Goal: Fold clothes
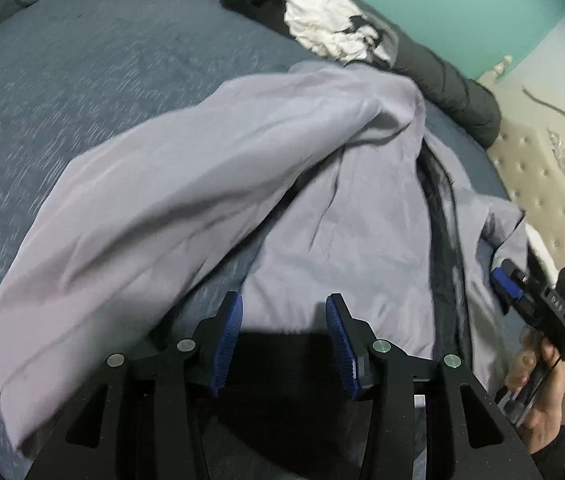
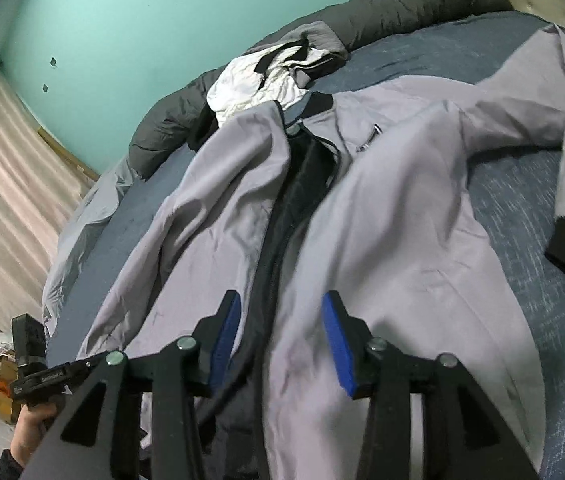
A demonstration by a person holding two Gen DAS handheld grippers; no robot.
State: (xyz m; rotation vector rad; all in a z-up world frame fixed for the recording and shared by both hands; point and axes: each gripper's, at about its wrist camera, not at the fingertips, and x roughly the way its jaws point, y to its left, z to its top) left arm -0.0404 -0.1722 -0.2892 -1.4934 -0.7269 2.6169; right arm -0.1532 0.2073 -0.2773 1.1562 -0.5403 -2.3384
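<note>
Blue-padded jaws of the left gripper stand apart with nothing between them, just above the hem of the pale grey zip-front jacket; the right gripper is likewise parted and empty over the dark zip line. Spread front-up on the blue-grey bedspread, the jacket has one sleeve thrown out to the left gripper's left. A clean fold probably means pinching that sleeve's edge and laying it flat across the chest before halving.

A light grey jacket lies spread on a blue-grey bed cover, 1 sleeve folded across. The left gripper hovers above its hem, jaws apart, holding nothing.
</note>
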